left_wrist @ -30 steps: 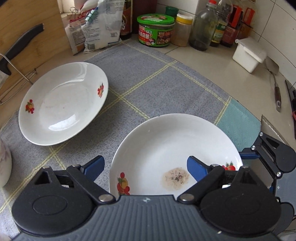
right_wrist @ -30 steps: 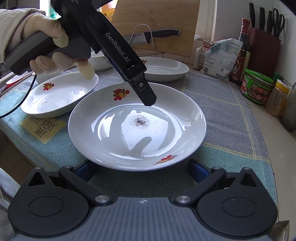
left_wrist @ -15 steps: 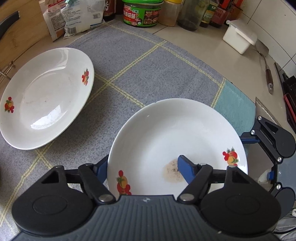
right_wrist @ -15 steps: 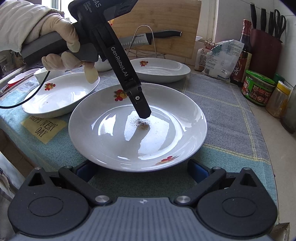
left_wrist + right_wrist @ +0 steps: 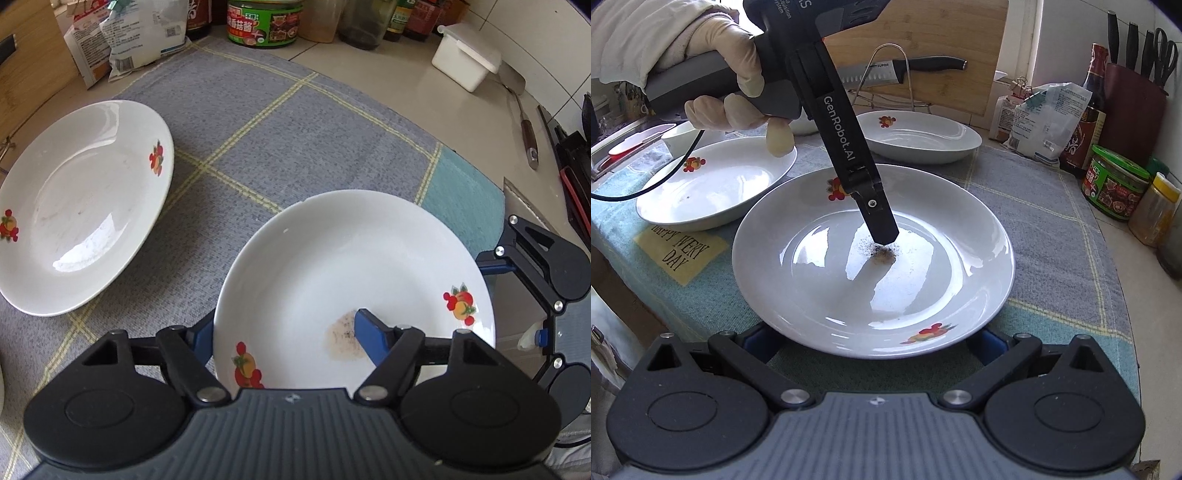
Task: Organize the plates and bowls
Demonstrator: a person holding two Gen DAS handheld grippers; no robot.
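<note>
I see the checked grey mat on the counter, and on it the near plate lying flat, just in front of both grippers. My left gripper pinches its rim: one blue pad sits inside the dish by a brown speckled stain, the other under the outer edge. My right gripper stands spread, with the opposite rim between its fingers and nothing pressed.

My worry is the lift. I am gripping one edge only, so the plate may tip and slide off the pads, since glazed china is slick. It could also knock the second plate beside it, or the third plate in the right view.

The plate is round, so it has no long axis; its hollow faces up.
</note>
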